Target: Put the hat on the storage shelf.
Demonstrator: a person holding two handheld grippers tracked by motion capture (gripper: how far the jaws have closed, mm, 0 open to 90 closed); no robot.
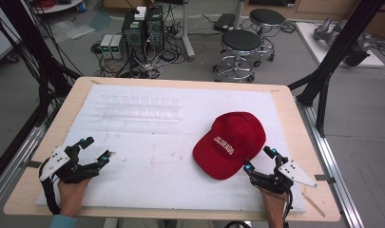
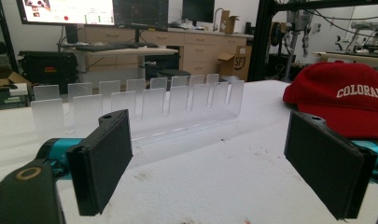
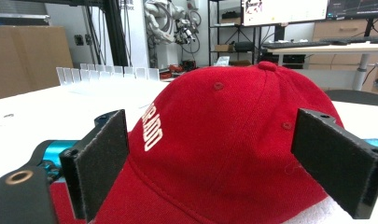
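A red cap (image 1: 230, 142) with white "COLORADO" lettering lies on the white mat, right of centre. My right gripper (image 1: 260, 159) stands open at the cap's near right edge; in the right gripper view the cap (image 3: 224, 140) sits close ahead between the spread jaws, untouched by the pads. My left gripper (image 1: 96, 149) rests open at the mat's near left, holding nothing. In the left gripper view its jaws frame a clear plastic rack (image 2: 140, 105) farther off, with the cap (image 2: 345, 95) at the right.
The clear slotted rack (image 1: 138, 108) stands at the back left of the white mat (image 1: 157, 156) on a wooden table. Stools (image 1: 240, 47), computer boxes and cables are on the floor beyond. Black frame posts rise at both sides.
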